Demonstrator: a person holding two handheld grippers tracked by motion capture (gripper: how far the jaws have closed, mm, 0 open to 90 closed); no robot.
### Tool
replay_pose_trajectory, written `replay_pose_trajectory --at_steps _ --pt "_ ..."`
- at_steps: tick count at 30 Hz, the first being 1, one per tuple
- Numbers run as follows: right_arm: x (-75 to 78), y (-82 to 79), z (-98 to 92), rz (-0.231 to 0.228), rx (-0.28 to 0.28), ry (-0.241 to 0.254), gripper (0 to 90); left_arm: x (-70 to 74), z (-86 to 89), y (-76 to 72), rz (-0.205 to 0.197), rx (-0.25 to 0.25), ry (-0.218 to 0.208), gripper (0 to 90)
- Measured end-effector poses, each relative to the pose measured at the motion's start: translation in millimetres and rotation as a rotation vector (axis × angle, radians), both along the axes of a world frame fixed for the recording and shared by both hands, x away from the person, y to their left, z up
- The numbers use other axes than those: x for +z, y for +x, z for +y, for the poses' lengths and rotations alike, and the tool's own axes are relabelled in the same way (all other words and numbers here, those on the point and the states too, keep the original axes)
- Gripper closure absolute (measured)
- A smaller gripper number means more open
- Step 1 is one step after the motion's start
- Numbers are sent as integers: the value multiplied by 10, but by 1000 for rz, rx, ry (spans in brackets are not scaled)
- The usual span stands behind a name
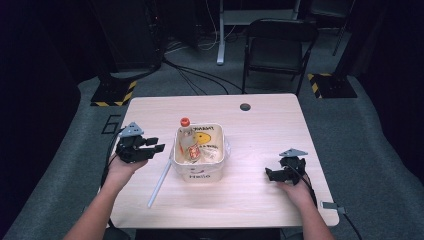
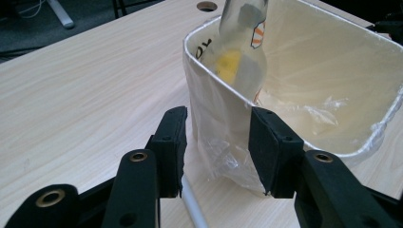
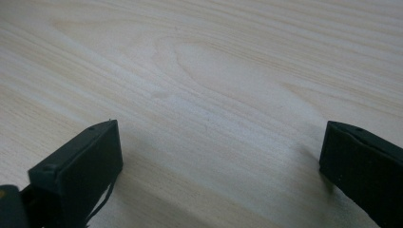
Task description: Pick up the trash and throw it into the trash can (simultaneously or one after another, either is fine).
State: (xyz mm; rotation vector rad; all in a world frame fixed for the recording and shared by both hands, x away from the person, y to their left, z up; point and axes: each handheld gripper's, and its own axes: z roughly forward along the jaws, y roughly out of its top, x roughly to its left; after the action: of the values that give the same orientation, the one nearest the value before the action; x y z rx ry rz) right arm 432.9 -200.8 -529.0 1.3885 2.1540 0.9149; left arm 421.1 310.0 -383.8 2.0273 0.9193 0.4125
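Where grippers wait: one bin point(image 1: 198, 172), one bottle point(image 1: 187, 140).

The white bin point(image 1: 198, 174) reads "Hello" on its near wall; its inner lettering is seemingly illegible.

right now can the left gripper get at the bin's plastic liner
Probably yes: the left gripper is open at the bin corner, with the hanging liner between its jaws and nothing in the way.

The bottle's point(image 2: 243, 45) top is cut off by the frame edge.
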Motion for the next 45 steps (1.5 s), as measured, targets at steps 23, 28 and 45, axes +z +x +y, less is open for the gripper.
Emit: replay_pose_trajectory --at_steps 23,28,45 --pt "0 -2 2 0 0 0 0 -540 199 -144 68 43 8 633" --pt "0 -2 1 0 0 0 0 -661 197 -162 74 52 11 650" --pt "0 -1 1 0 0 0 0 -923 160 -242 132 108 22 694"
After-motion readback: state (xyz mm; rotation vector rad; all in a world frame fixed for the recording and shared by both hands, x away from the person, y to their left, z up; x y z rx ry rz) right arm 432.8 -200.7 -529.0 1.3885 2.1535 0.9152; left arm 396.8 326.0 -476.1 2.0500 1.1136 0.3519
